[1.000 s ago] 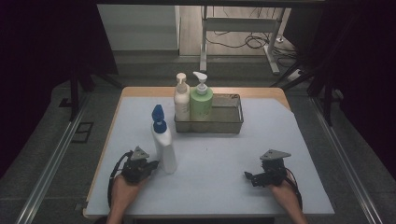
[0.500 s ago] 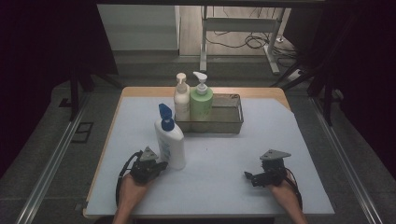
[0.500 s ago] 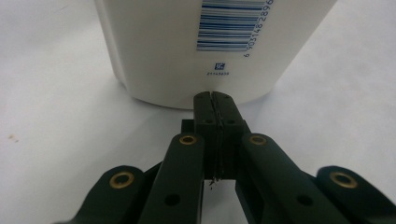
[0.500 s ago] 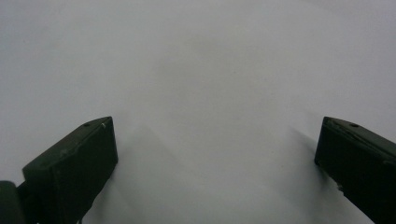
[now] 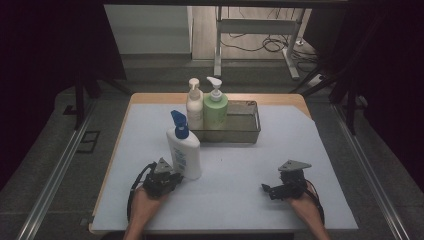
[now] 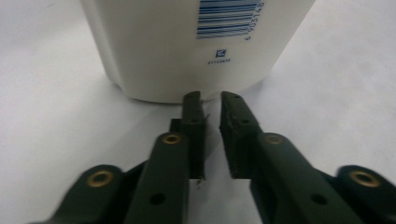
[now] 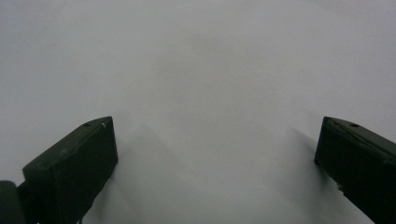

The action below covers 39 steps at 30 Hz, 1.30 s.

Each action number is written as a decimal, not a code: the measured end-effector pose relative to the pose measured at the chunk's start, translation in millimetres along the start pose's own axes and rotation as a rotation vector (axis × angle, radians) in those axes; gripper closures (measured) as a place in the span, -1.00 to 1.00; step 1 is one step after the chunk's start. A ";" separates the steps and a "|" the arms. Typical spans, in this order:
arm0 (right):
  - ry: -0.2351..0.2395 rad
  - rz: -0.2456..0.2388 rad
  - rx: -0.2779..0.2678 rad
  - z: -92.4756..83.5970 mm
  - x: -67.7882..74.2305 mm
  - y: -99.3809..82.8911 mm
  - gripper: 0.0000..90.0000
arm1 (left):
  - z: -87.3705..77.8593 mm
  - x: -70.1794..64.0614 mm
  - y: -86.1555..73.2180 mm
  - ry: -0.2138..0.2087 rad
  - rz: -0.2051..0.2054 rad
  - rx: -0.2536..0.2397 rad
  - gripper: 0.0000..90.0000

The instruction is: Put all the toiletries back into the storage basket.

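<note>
A white bottle with a blue pump top (image 5: 184, 150) stands upright on the pale table cover (image 5: 240, 200), toward the near left, just in front of a metal wire basket (image 5: 247, 131) at the far middle. A cream pump bottle (image 5: 194, 105) and a green pump bottle (image 5: 216, 106) stand side by side at the basket's left end. The left gripper (image 6: 211, 103) rests on the cover just near of the white bottle's base; its jaws have just been opening, a narrow gap shows between them, and nothing is held. The right gripper (image 7: 215, 149) sits at the near right, well apart from the bottles, jaws spread wide over bare cover.
</note>
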State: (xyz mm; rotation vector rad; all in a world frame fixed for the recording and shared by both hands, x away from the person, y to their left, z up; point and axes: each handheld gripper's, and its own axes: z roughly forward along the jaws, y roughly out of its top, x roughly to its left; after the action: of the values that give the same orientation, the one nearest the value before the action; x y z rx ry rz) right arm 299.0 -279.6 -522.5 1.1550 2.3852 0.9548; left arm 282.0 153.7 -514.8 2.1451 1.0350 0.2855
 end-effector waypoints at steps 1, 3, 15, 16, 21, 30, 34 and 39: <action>0.000 0.000 0.001 0.0 0.0 0.1 -1.00 | -1.1 -0.4 -0.8 0.001 -0.005 0.000 0.66; 0.000 0.002 0.004 -0.1 0.1 0.3 -1.00 | -2.4 -0.9 -2.1 0.008 -0.005 -0.003 0.51; 0.000 0.006 0.012 -1.1 1.1 2.2 -0.99 | -15.9 3.8 -17.8 0.080 -0.049 -0.007 -0.39; 0.007 0.000 0.011 -1.6 1.6 2.7 -0.98 | -16.7 4.4 -18.3 0.084 -0.051 -0.006 -0.49; 0.024 -0.033 0.008 -3.8 8.5 6.4 -0.98 | -16.3 6.6 -23.0 0.116 -0.042 0.008 -0.71; 0.069 -0.057 -0.036 -6.1 19.6 18.7 -0.97 | -13.6 7.2 -25.2 0.133 -0.045 0.006 -0.73; 0.083 -0.068 -0.051 -7.1 24.5 25.3 -0.97 | -13.1 6.0 -25.4 0.142 -0.038 0.010 -0.73; 0.113 -0.063 -0.058 -7.5 30.8 36.3 -0.98 | -12.9 5.7 -25.5 0.143 -0.038 0.009 -0.73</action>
State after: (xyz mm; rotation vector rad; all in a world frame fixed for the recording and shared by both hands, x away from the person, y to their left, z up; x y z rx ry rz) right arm 296.4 -242.4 -492.0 1.0235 2.4481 1.0878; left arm 264.6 175.2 -523.9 2.1357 1.1588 0.4217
